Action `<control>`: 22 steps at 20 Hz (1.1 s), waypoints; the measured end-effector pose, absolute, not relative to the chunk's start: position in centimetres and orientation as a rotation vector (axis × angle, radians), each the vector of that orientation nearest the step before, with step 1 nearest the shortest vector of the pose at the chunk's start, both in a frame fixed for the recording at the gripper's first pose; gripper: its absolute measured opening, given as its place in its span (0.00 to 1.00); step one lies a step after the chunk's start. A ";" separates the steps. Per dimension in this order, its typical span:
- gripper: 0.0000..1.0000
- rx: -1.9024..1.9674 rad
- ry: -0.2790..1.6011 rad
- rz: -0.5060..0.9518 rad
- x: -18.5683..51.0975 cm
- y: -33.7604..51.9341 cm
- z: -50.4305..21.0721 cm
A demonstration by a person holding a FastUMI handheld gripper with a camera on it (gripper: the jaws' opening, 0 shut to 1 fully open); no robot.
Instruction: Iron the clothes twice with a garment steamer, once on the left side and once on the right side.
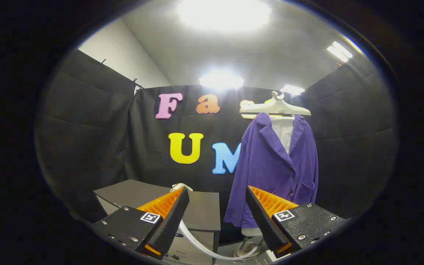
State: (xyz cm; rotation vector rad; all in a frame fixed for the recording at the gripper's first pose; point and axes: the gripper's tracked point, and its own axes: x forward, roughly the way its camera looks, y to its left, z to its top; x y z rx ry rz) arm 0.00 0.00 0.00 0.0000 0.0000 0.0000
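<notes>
The hand-held gripper (217, 206) stood wide open, holding nothing. The purple jacket (271, 165) hung on its hanger (274, 106) beyond the right finger. A white steamer part (181, 186) lay on the desk (201, 209) past the left finger, unheld; both passes seemingly remained.

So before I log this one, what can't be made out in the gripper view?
- Steamer head: mostly hidden behind one finger of the open gripper; just a pale tip shows.
- Hose: its lower run is cut off at the view's edge.
- Purple jacket: its hem sits behind the other finger.
- Stand base: partly hidden, small.
</notes>
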 end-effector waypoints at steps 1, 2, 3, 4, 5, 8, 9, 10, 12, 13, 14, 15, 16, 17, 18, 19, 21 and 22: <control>0.95 -0.008 0.001 0.012 -0.1 0.1 0.0; 0.95 -0.014 0.008 0.025 -0.3 0.3 -0.2; 0.95 -0.017 0.015 0.040 -0.5 0.4 -0.3; 0.95 -0.017 0.015 0.051 -0.7 0.4 -0.3; 0.96 -0.011 0.015 0.065 -0.9 0.4 -0.2; 0.95 0.014 0.018 0.120 -1.8 0.8 -0.2; 0.95 0.017 0.012 0.134 -2.0 0.7 -0.1; 0.95 0.018 0.012 0.144 -2.2 0.4 -0.1; 0.95 0.020 0.021 0.164 -2.6 -0.1 -0.5; 0.95 0.018 0.027 0.174 -2.8 -0.3 -0.7; 0.95 0.014 0.030 0.178 -3.0 -0.8 -1.0; 0.95 0.012 0.031 0.183 -3.2 -1.2 -1.3; 0.95 0.010 0.036 0.196 -3.4 -1.2 -1.7; 0.95 0.001 0.050 0.209 -3.6 -1.2 -2.3; 0.95 -0.015 0.067 0.215 -3.7 -1.3 -2.9; 0.95 -0.035 0.090 0.210 -3.5 -1.5 -3.4; 0.95 -0.051 0.145 0.220 -2.8 -0.8 -4.5; 0.96 -0.047 0.155 0.246 -2.3 0.4 -4.5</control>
